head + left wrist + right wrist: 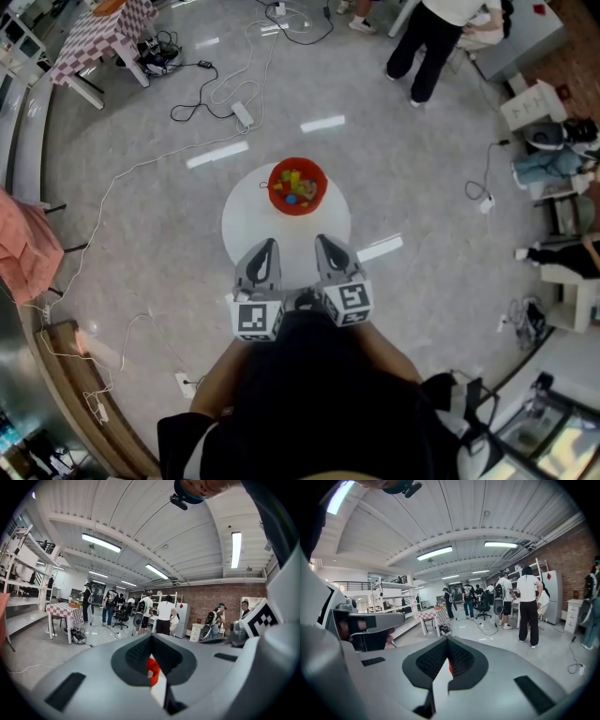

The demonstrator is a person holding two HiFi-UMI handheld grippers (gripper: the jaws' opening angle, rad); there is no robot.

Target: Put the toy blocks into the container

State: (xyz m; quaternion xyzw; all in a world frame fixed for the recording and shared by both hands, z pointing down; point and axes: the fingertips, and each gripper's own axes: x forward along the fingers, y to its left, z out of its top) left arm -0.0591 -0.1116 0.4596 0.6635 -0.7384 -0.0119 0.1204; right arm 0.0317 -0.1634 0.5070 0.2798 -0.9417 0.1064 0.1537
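Observation:
A red container stands on the far part of a small round white table. Several coloured toy blocks lie inside it. My left gripper and right gripper hover side by side over the table's near edge, both pointing toward the container and short of it. Each is shut, with nothing held. In the left gripper view the jaws of the left gripper meet, and a red sliver of the container shows through the slit below. The right gripper looks the same, showing only a thin red strip.
Cables and a power strip trail over the grey floor beyond the table. A checked-cloth table stands at the far left, and a person at the far right. Pink cloth hangs at the left. Boxes and clutter lie on the right.

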